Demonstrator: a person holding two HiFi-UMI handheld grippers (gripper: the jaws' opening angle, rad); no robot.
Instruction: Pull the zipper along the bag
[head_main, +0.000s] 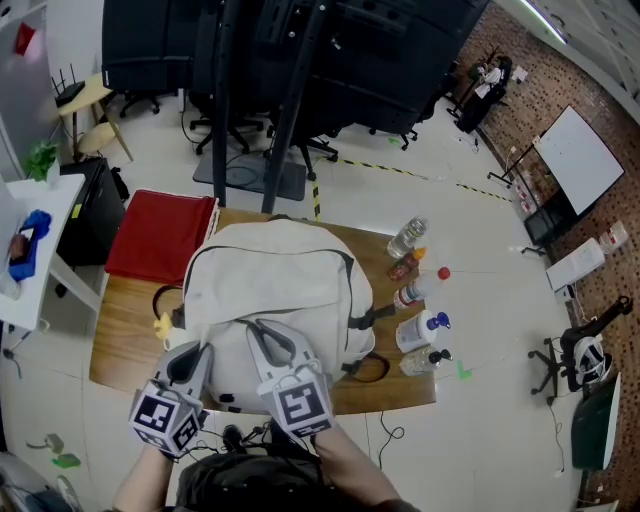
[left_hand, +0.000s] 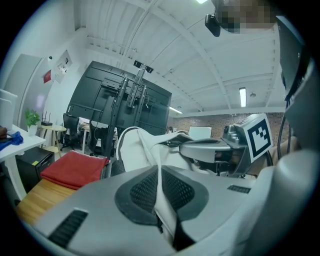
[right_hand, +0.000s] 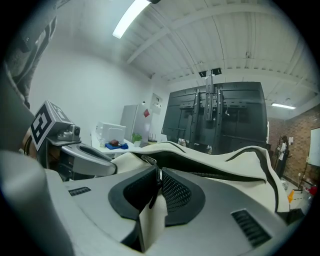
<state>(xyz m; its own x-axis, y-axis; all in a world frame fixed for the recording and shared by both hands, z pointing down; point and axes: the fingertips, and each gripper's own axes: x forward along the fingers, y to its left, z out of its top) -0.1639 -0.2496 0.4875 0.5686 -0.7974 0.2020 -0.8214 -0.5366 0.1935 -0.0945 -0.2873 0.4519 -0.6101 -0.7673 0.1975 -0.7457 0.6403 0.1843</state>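
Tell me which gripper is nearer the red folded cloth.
Left. The left gripper pinches the backpack at its near left edge, toward the red folded cloth; the right gripper pinches it nearer the middle, farther away.

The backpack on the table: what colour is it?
The backpack is cream white; the head view shows it best.

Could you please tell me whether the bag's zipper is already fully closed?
No; the right gripper view shows the bag gaping, a dark gap above its zipper teeth.
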